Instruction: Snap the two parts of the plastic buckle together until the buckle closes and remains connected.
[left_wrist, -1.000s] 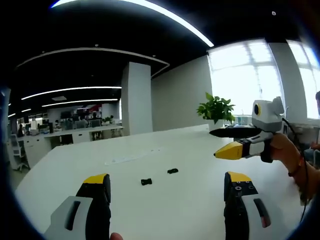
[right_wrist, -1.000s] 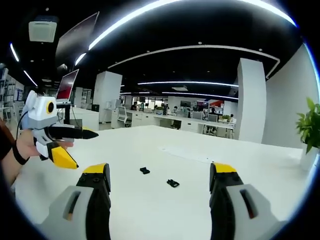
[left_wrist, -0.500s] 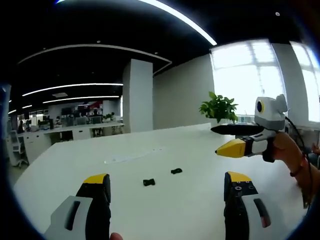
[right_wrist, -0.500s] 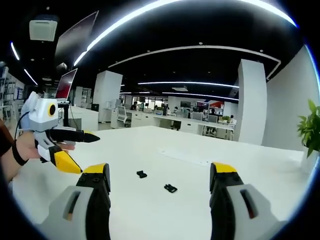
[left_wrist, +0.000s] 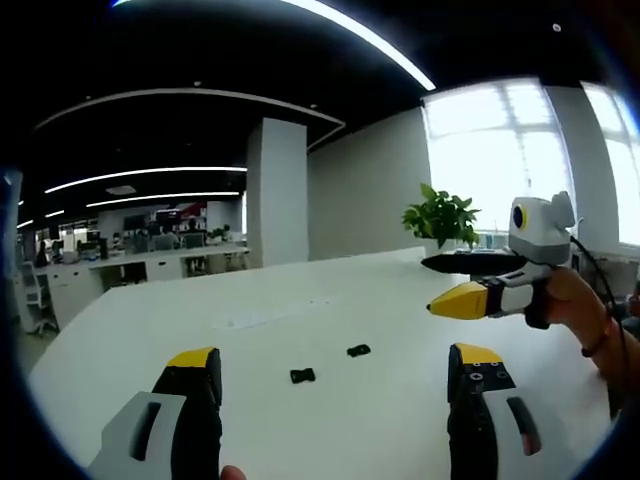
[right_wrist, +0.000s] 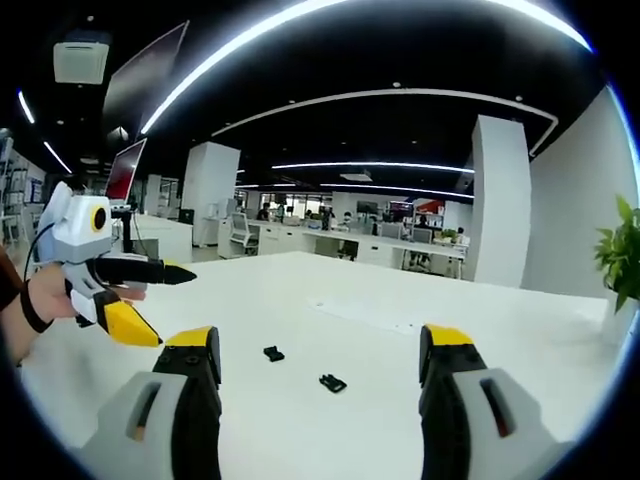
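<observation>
1. Holding a gripper in each hand, we hover above a wide white table (left_wrist: 330, 420) in a large open office.
2. Our left gripper (left_wrist: 333, 378) has its two yellow-tipped black jaws spread wide apart, with nothing between them.
3. Our right gripper (right_wrist: 317, 358) is likewise spread wide and grips nothing.
4. On the table lie the two buckle parts, small, black and glossy, too small for us to make out their prongs or slots.
5. In the left gripper view, the nearer buckle part (left_wrist: 302, 376) sits just left of centre, and the farther buckle part (left_wrist: 358, 350) lies near it, up and to the right. They are apart, not joined.
6. In the right gripper view, the same two pieces appear as dark specks between the jaws, one (right_wrist: 273, 353) to the left and one (right_wrist: 332, 383) lower and to the right.
7. Neither gripper touches either piece; both hang well short of them.
8. A potted plant (left_wrist: 441, 217) stands at the table's far edge, by bright windows.
</observation>
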